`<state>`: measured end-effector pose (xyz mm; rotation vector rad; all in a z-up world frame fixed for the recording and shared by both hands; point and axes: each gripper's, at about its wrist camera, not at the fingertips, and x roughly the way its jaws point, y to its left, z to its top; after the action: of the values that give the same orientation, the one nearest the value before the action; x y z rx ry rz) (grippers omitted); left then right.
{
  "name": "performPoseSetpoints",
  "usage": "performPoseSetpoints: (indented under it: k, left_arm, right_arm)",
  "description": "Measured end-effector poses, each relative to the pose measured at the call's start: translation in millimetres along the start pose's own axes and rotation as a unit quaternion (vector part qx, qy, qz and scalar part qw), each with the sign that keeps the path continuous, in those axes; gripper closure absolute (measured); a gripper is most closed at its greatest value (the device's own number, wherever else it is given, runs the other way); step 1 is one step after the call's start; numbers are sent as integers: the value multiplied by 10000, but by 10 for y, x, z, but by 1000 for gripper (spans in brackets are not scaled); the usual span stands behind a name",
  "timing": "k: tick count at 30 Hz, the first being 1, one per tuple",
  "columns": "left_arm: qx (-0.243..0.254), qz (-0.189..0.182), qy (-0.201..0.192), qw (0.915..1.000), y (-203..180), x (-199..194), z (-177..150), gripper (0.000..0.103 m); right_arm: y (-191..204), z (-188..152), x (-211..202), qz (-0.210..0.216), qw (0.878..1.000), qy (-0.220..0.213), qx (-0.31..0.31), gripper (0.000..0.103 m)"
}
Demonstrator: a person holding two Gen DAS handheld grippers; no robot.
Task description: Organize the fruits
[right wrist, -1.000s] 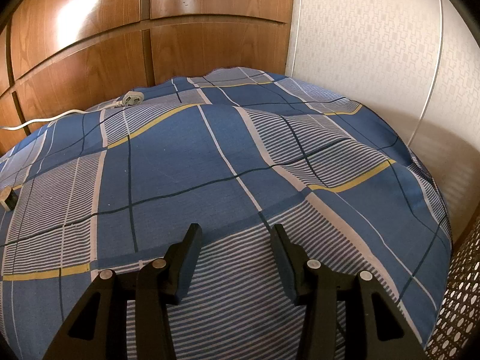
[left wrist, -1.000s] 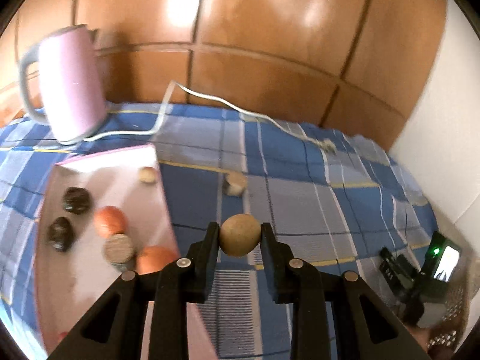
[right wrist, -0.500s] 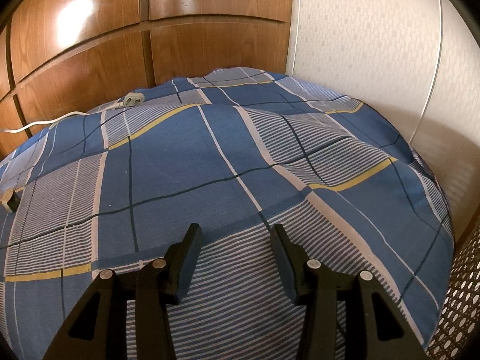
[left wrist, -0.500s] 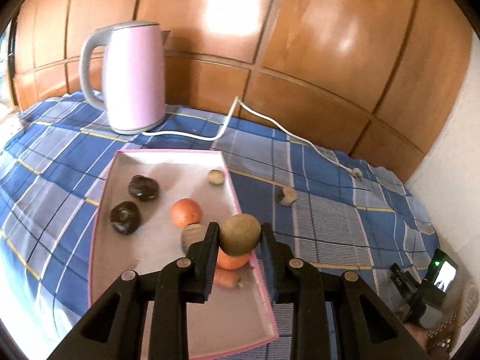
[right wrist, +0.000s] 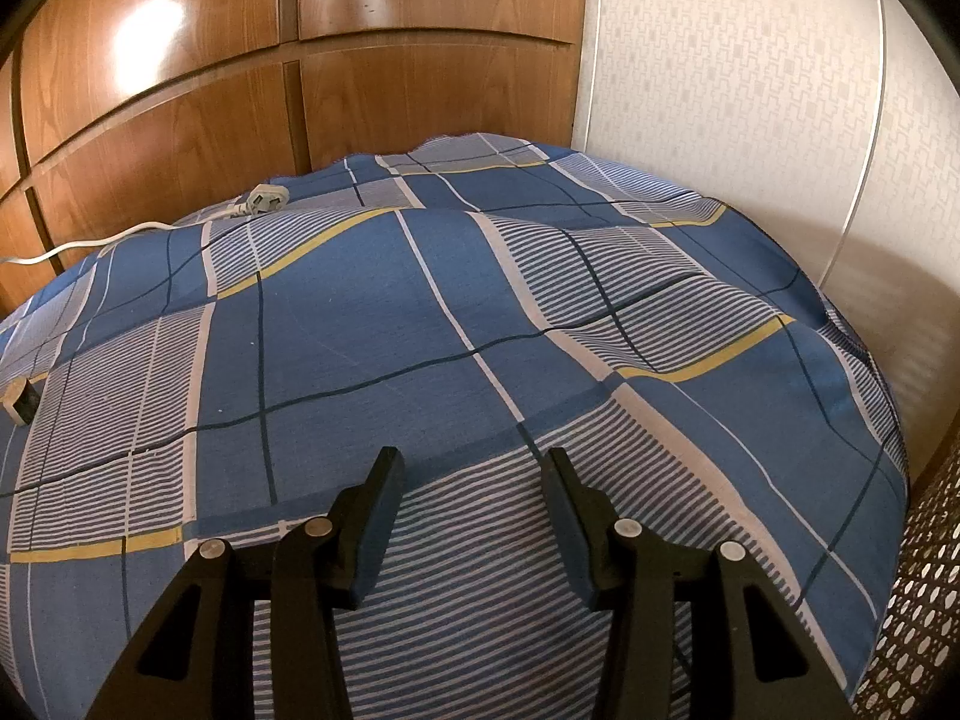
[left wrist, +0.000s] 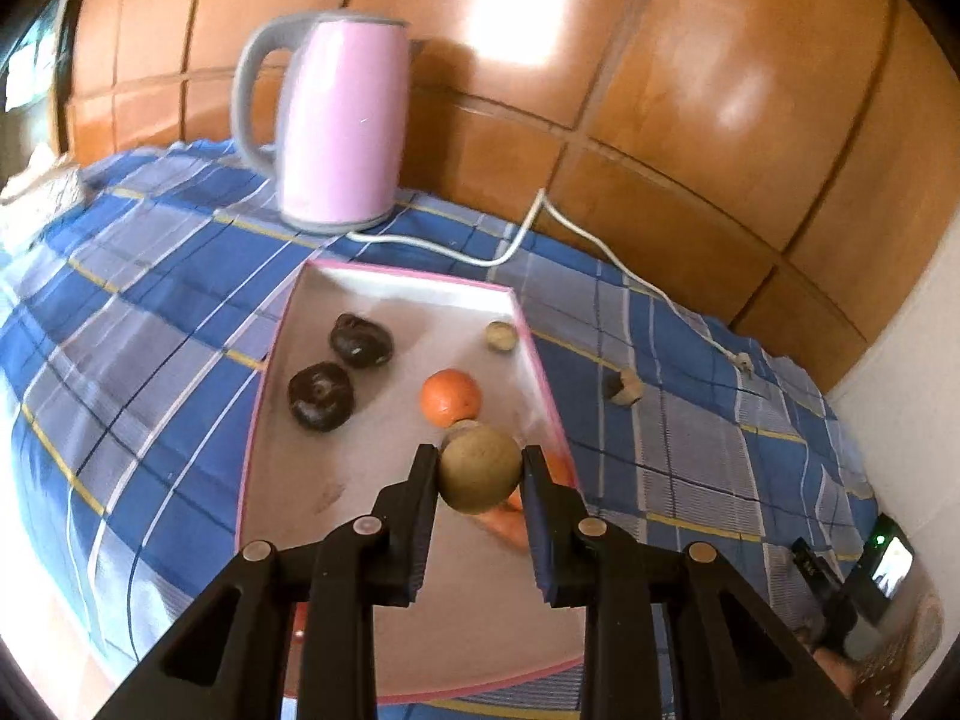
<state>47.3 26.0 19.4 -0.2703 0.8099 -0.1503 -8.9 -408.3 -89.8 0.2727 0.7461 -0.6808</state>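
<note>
Honestly the biggest thing here is the bench, covered in a blue plaid cloth point(right wrist: 372, 330), with a pink kettle point(left wrist: 342, 126) at the back by the wood panelling and its white cord point(left wrist: 600, 243) trailing off to the right.

Next down is the pink-rimmed tray point(left wrist: 288, 324). Inside it: two dark round fruits point(left wrist: 321, 396) side by side on the left, an orange point(left wrist: 450, 397) near the middle, a small pale fruit point(left wrist: 501, 336) tucked in the far right corner, and some orange pieces half hidden behind the fingers, can't tell exactly what those are. One small brownish bit point(left wrist: 624, 389) sits on the cloth outside the tray, off its right edge.

The left hand-held gripper point(left wrist: 480, 474) is clamped on a round brown-green fruit point(left wrist: 480, 468), held up over the near right part of the tray. The right hand-held gripper point(right wrist: 471, 480) is spread wide with nothing in it, just hanging over bare cloth.

For the drop, I'd guess the move is to shift left toward the bare patch in the middle of the tray, get low, then let go gently. It's round, so releasing from height probably sends it rolling into the orange or against the rim.
</note>
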Motion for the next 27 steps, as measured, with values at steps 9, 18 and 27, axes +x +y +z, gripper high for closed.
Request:
performPoseSetpoints:
  k: [9,18,27]
  left_arm:
    - [-714,177,171,9971,599,160,12,76]
    - [-603,510,306,9964,655,448,57,75]
    - [-198,948,80,9953,624,495,59,63]
  right_arm:
    - [2,2,2,-5,10000,0,-3,55]
    - [0,-1,-2,-5,10000,0,-2,55]
    - [0,-2,-3,-5,10000,0,0,55]
